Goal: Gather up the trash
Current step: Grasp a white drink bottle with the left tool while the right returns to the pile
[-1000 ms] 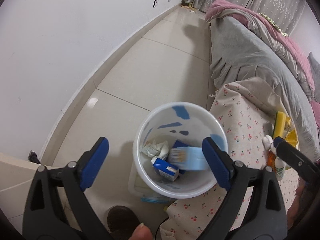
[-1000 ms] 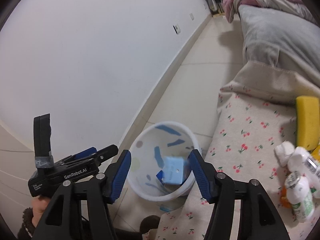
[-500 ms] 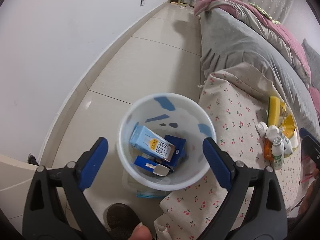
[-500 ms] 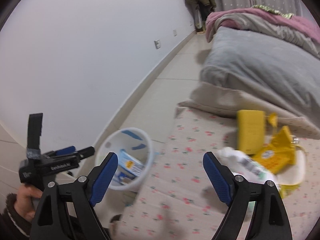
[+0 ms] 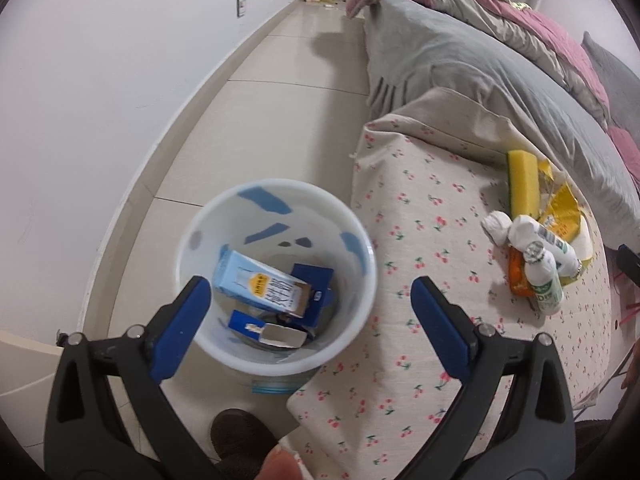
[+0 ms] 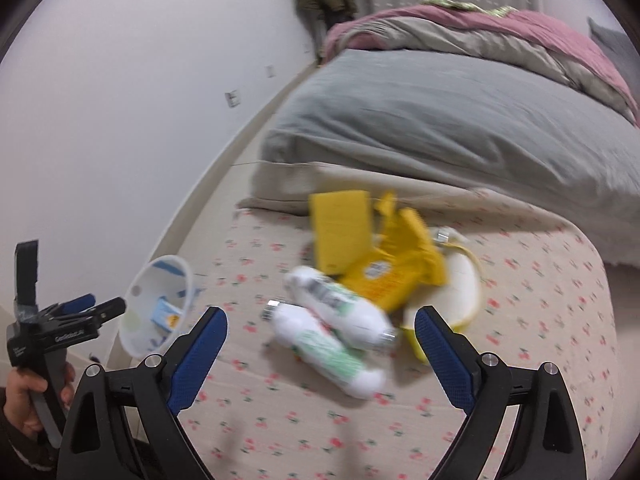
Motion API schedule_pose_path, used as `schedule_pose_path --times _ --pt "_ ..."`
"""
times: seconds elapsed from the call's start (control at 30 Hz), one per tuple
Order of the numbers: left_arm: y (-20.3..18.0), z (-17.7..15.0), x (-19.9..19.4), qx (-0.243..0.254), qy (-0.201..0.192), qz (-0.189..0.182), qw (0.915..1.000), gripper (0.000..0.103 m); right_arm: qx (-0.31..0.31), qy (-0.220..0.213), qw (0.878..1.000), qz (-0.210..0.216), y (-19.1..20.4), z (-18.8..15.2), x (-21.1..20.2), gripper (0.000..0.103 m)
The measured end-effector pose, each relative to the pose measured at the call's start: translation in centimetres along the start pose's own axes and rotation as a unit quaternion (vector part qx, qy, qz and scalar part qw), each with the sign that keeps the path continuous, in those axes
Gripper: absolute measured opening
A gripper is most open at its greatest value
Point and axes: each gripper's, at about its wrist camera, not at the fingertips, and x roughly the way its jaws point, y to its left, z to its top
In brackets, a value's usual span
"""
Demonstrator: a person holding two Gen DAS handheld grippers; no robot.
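Observation:
A white trash bin (image 5: pixel 362 276) stands on the floor beside the cherry-print table; it also shows in the right wrist view (image 6: pixel 138 332). Inside lie a light blue carton (image 5: pixel 260 282) and dark blue packs (image 5: pixel 312 280). My left gripper (image 5: pixel 310 326) is open and empty above the bin. My right gripper (image 6: pixel 320 354) is open and empty over two white bottles (image 6: pixel 336 332) on the table. Beside them lie a yellow sponge (image 6: pixel 340 236), a yellow wrapper (image 6: pixel 392 268) and a white plate (image 6: pixel 464 292). The same pile shows in the left wrist view (image 5: pixel 536 240).
A bed with a grey cover (image 6: pixel 440 120) and pink blanket (image 6: pixel 500 36) lies behind the table (image 6: pixel 320 420). A white wall (image 5: pixel 100 80) runs along the left, with tiled floor (image 5: pixel 280 120) between. A shoe (image 5: pixel 240 440) is by the bin.
The blue carton dropped from the right gripper into the bin. The right gripper then swung right to above the bottles. The left gripper's view shifted slightly toward the table.

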Motion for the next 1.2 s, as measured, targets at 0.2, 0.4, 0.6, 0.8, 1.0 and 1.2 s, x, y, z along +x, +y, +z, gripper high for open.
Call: schedule_pose_path --times 0.2,0.4,0.6,0.8,1.0,1.2 --pt "-2.4 0.0 0.2 0.017 0.006 -0.009 0.9998 0.1 0.031 0.017 0.999 -0.025 -4.1 -0.3 -0.2 0.096" --pt "-4.6 0.0 0.4 0.031 0.013 -0.022 0.9992 0.1 0.062 0.039 0.997 -0.034 -7.0 -0.2 0.6 0.096" --pt "-6.5 0.2 0.9 0.035 0.028 -0.05 0.9977 0.1 0.083 0.031 0.996 -0.011 -7.7 0.3 0.1 0.096" --pt "-10.5 0.0 1.8 0.064 0.04 -0.092 0.993 0.098 0.088 0.032 0.996 -0.006 -7.6 0.9 0.2 0.096" --pt "-15.0 -0.6 3.3 0.092 0.061 -0.141 0.9838 0.078 0.101 0.042 0.994 -0.012 -9.0 0.4 0.2 0.096" --pt "-17.5 -0.8 4.7 0.082 0.083 -0.189 0.975 0.064 0.112 0.042 0.993 -0.02 -10.5 -0.1 -0.3 0.096"
